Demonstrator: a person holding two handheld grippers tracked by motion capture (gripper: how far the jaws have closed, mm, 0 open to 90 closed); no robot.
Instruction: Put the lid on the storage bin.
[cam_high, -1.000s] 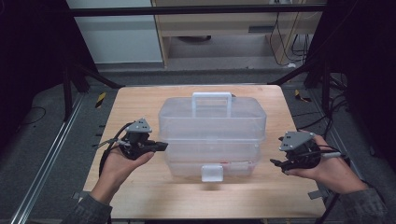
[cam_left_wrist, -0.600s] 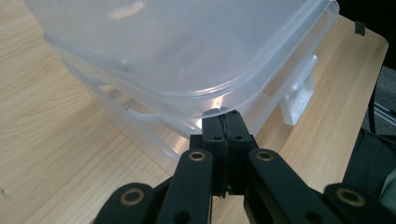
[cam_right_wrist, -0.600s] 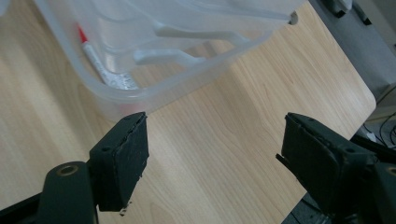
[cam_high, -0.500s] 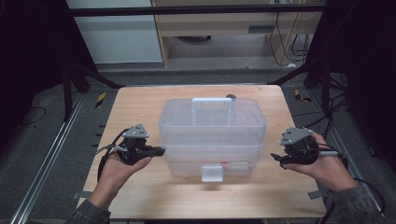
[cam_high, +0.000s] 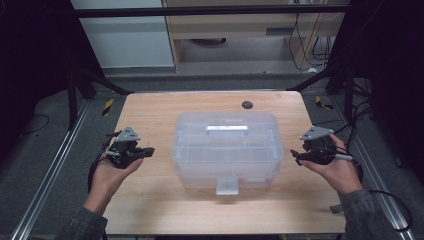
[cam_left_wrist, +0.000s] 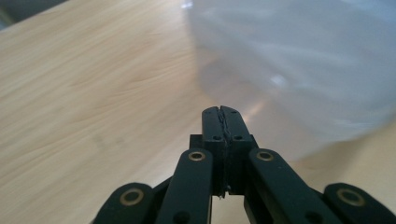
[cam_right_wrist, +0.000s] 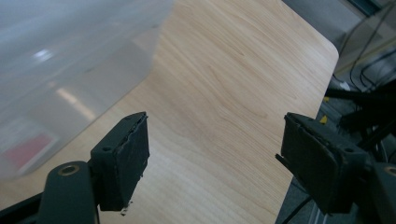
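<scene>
We see the clear lidded plastic storage box (cam_high: 225, 150) on the light wooden bench (cam_high: 150, 110), left tool (cam_high: 149, 150) clenched empty, right tool (cam_high: 295, 156) released, both beside it.

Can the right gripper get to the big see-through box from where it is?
Probably yes. The right gripper sits just beside the clear box, jaws open and aimed at its side wall, with bare table between them and nothing in the way.

No legible text.
A red patch on the box (cam_right_wrist: 28, 151) is too blurred to read; nothing else bears lettering.
</scene>
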